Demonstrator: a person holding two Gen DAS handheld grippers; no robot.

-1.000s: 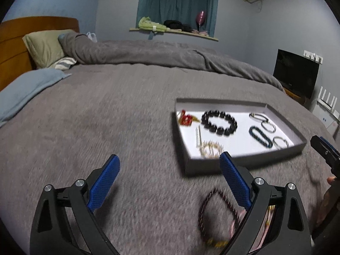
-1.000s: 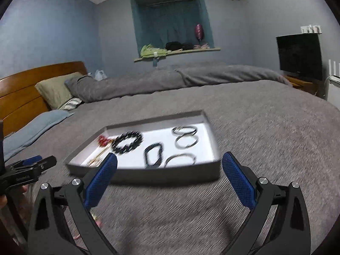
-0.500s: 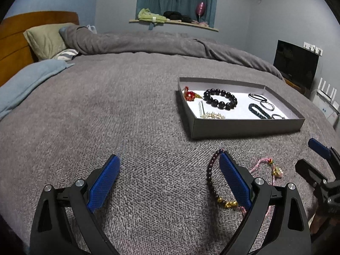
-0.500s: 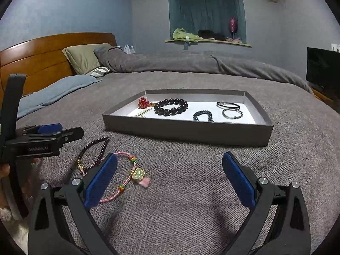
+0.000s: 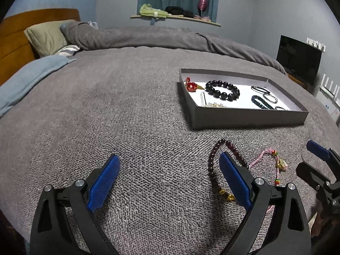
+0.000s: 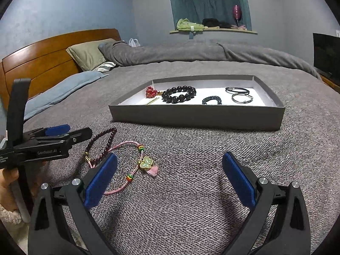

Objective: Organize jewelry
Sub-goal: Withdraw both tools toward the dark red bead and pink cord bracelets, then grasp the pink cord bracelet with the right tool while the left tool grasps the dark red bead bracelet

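Note:
A grey tray [image 5: 244, 118] [image 6: 197, 115] rests on the bed and holds a black bead bracelet [image 5: 222, 89] [image 6: 179, 94], a red charm [image 5: 190, 85] [image 6: 151, 91], a dark braided bracelet [image 5: 261, 102] [image 6: 211, 100] and thin bangles [image 5: 265, 94] [image 6: 240, 94]. In front of it on the blanket lie a dark red bead bracelet [image 5: 213, 170] [image 6: 99, 146] and a pink cord bracelet [image 5: 274, 165] [image 6: 136, 165] with a butterfly charm. My left gripper [image 5: 167, 179] is open, its right finger over the red beads. My right gripper [image 6: 170, 179] is open beside the pink cord.
A grey knit blanket [image 5: 127, 116] covers the bed. Pillows [image 5: 46, 36] and a wooden headboard [image 6: 42, 57] stand at the far left. A dark screen [image 5: 298, 58] is at the right. A hand [image 6: 8, 182] holds the left gripper's handle.
Both grippers have dropped lower and pulled back from the tray, so the two loose bracelets now lie between and beside the fingers. Both stayed open.

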